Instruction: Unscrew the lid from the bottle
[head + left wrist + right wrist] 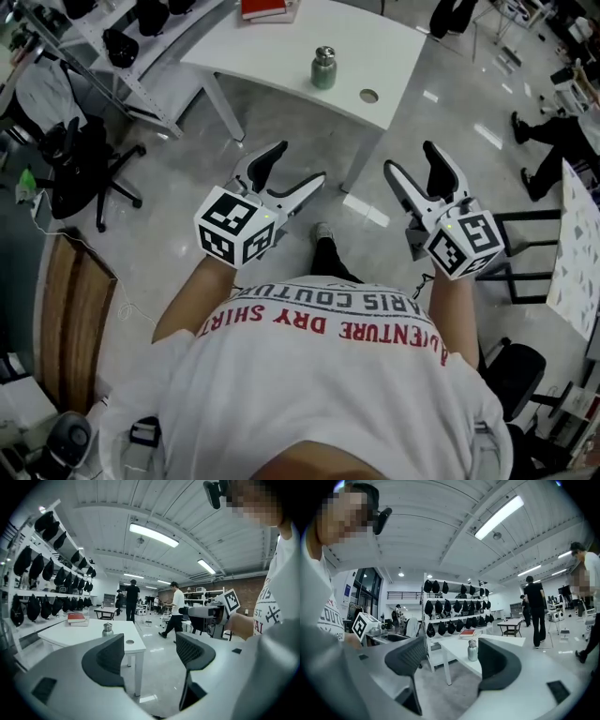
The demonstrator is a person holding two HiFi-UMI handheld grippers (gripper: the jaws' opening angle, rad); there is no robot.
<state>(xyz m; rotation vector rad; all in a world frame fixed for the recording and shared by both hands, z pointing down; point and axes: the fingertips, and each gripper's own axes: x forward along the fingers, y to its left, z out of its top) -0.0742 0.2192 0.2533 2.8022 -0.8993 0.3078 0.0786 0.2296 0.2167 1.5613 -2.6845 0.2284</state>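
Observation:
A small metal bottle (323, 68) with its lid on stands upright on the white table (281, 42), well ahead of both grippers. My left gripper (300, 164) is held in the air short of the table, jaws wide apart and empty. My right gripper (410, 157) hovers beside it, open too, with nothing between its fingers. In the left gripper view the bottle (108, 629) shows far off, above the left pad of that gripper (150, 653). The right gripper view has the bottle (473, 650) framed between the jaws of that gripper (450, 660), at a distance.
A red book (267, 9) lies at the table's far edge and a round hole (369, 96) sits near its corner. A black office chair (84, 169) stands left, a rack of dark caps (450, 606) behind the table. People (177, 609) walk further off.

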